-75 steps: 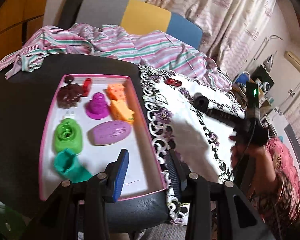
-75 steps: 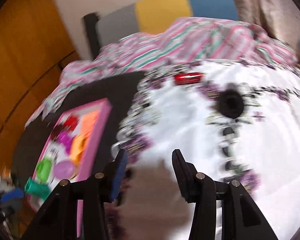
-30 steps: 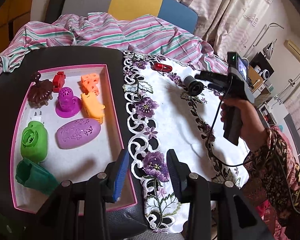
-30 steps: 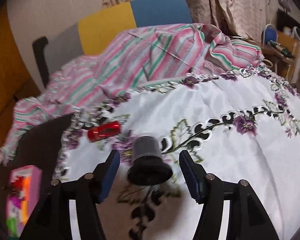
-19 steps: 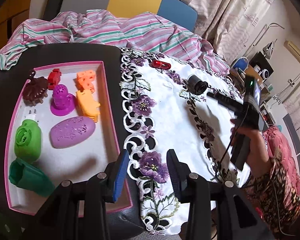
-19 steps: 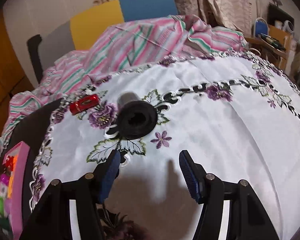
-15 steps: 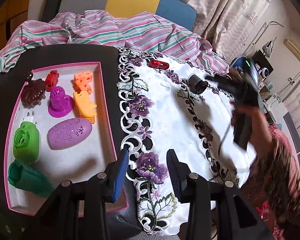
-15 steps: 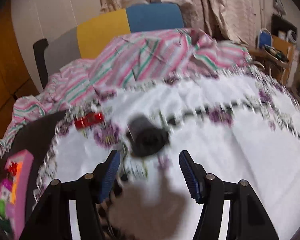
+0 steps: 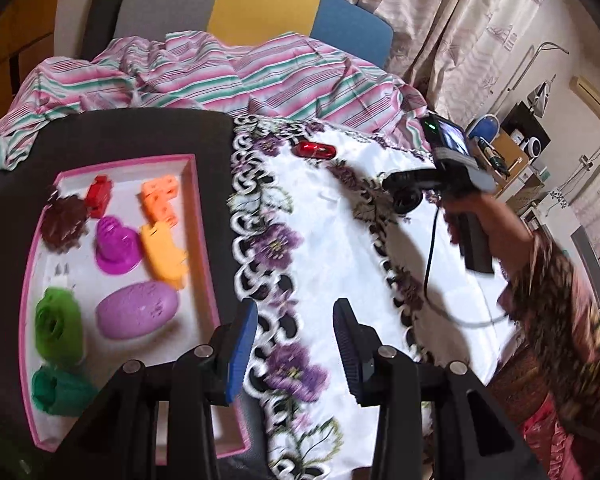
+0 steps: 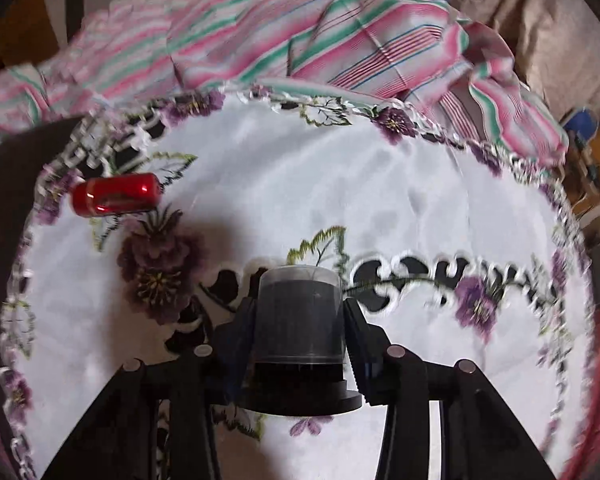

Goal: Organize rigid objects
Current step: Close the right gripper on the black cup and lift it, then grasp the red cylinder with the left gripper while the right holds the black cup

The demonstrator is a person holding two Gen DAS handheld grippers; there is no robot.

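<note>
A black cap-shaped object with a wide flange lies on the white embroidered cloth. My right gripper has its jaws against both its sides; it also shows in the left wrist view, over the same object. A red toy car lies at the cloth's far left, also in the left wrist view. A pink tray holds several coloured toys. My left gripper is open and empty above the cloth's near edge.
The tray sits on a black seat. A striped pink and green cloth is bunched behind, against a grey, yellow and blue chair back. Curtains and cluttered shelves stand at right.
My right gripper has dropped down onto the black cap-shaped object and closed around it. My left gripper has barely moved and stays open.
</note>
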